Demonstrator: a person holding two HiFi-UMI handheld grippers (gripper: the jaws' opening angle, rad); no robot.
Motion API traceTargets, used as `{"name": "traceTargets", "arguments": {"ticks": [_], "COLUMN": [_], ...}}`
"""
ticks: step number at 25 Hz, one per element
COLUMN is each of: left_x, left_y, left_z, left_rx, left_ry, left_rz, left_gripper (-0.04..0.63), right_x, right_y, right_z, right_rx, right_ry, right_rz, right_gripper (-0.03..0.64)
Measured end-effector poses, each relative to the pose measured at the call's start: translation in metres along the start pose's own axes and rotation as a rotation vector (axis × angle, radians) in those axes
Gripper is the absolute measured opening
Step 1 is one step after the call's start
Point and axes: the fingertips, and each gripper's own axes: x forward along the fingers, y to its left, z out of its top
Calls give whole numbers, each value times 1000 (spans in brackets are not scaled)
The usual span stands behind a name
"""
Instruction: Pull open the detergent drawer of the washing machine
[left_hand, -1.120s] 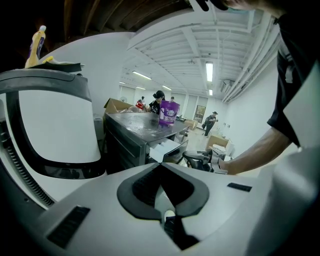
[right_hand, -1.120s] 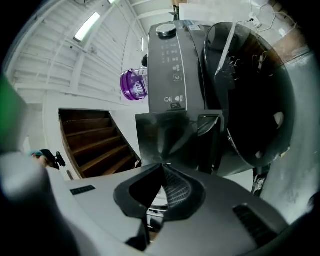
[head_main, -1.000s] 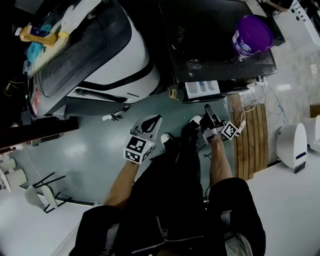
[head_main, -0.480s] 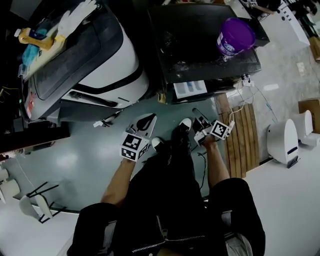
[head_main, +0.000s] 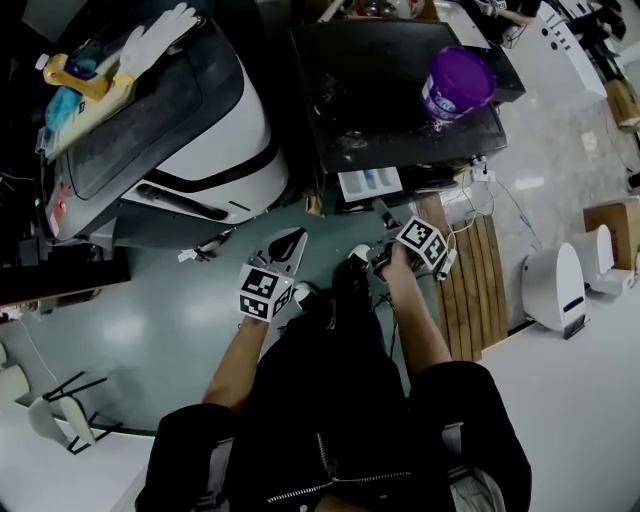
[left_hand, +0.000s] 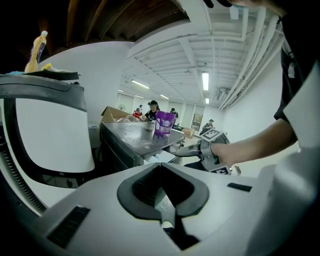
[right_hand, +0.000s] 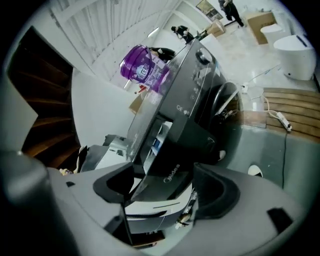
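The detergent drawer (head_main: 370, 184) juts from the washing machine's (head_main: 400, 90) upper front edge. The right gripper's (right_hand: 164, 172) 2 jaws are opening wide around its dark front. The left gripper (left_hand: 160, 166) is closed and empty. A sideways retreat could snag the drawer and shove it shut.

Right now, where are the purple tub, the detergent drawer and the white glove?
purple tub (head_main: 458, 75), head view, on its lid.
detergent drawer (head_main: 368, 184), head view, on its open white tray.
white glove (head_main: 152, 37), head view, on its palm.
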Motion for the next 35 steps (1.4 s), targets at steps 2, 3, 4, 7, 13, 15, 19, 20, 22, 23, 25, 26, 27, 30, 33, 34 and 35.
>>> {"name": "traceTargets", "arguments": {"ticks": [2,3,4,7,13,15,19,20,22,23,25,26,27,30,33,34,35], "left_x": [-1,-2,-3,-8,-17,-21,-28,-30,-32,-33,-34,-33,-33,-29,-26,-26,-26], "left_y": [1,2,3,8,21,23,25,26,27,27,26,25,23,17,11,9,8], "left_z": [2,4,5,8,10,10,14,15,15,14,13,13,13,14,18,19,21], "left_rx": [-6,-9,-13,-25,-9,-12,-8,-8,-9,-8,-4,-2,-1,8,19,21,24], "left_ry": [-11,-17,-23,-38,-49,-54,-65,-68,-75,-76,-78,-78,-78,-74,-75,-76,-78], "left_rz": [5,9,13,30,67,73,79,80,80,77,68,60,53,30,20,20,22], "left_gripper": [21,21,21,21,21,21,21,21,21,21,21,21,21,21,21,21,21], "right_x": [6,9,11,16,26,26,20,17,9,4,-9,-15,-21,-31,-30,-29,-29], "right_y": [-1,-5,-10,-23,-25,-23,-20,-21,-25,-28,-36,-40,-43,-46,-46,-47,-47], "right_z": [12,17,21,23,24,24,23,22,18,15,8,4,1,-4,-3,-4,-4], "right_rx": [18,31,45,65,6,-24,-50,-50,-47,-42,-24,-17,-12,-7,-5,-5,-12], "right_ry": [-47,-67,-83,-90,-30,-15,-19,-20,-20,-20,-24,-28,-32,-49,-41,-32,-21], "right_rz": [-93,-148,-200,-305,-380,-390,-411,-416,-423,-425,-430,-432,-433,-411,-409,-403,-389], "right_gripper": [360,360,344,324,307,288,230,229,225,224,218,216,212,204,199,202,209]}}
